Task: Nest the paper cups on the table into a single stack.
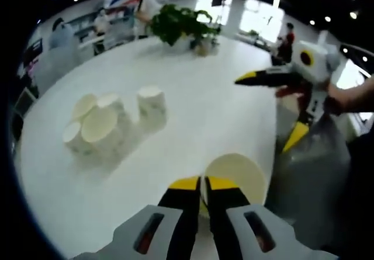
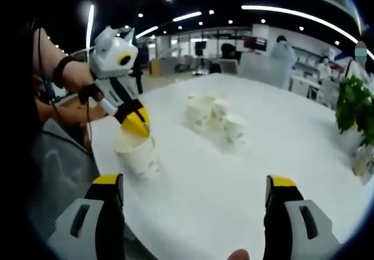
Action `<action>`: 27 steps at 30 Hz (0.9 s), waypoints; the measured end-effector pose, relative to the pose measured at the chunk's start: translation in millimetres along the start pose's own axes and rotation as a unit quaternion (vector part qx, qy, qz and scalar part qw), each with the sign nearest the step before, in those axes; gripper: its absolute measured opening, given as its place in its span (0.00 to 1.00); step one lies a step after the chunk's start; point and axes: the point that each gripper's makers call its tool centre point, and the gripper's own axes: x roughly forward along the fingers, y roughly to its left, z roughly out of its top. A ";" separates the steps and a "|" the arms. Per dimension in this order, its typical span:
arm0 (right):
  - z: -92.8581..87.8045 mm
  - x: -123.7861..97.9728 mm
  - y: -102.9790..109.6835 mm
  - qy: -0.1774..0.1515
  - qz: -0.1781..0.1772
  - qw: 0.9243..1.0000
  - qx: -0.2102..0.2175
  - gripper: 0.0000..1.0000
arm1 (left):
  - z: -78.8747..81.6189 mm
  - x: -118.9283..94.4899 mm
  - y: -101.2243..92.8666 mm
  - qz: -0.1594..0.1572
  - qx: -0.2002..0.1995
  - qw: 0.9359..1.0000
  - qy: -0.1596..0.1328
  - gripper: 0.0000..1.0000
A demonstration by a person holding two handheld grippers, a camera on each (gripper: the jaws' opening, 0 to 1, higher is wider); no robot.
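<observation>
My left gripper is shut on the near rim of a white paper cup that stands upright close to the table's edge. In the right gripper view the same cup shows faint printed marks, and the left gripper pinches its rim from above. A cluster of several more paper cups stands farther in on the table, one cup slightly apart from it. My right gripper is open wide and holds nothing. It points toward the cup cluster and reaches into the left gripper view from the right.
The round white table has its edge just right of the held cup, with grey floor beyond. A potted plant stands at the table's far side, also seen as a plant. People and desks fill the background.
</observation>
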 end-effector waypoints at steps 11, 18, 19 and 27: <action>0.8 2.4 -0.5 0.000 0.003 1.000 0.003 0.99 | 1.7 2.7 0.1 -0.008 -0.009 1.000 -0.001 0.06; 0.2 2.4 -2.3 0.001 0.003 1.000 0.004 0.99 | 4.1 1.1 -2.4 -0.013 0.003 1.000 -0.003 0.12; 0.2 2.3 -2.2 0.002 0.002 1.000 0.004 0.99 | 3.3 0.7 -2.4 -0.014 0.004 1.000 -0.003 0.12; 2.4 2.6 -1.1 0.002 0.003 1.000 0.001 0.99 | -1.6 -6.6 -1.2 -0.012 0.001 1.000 -0.006 0.16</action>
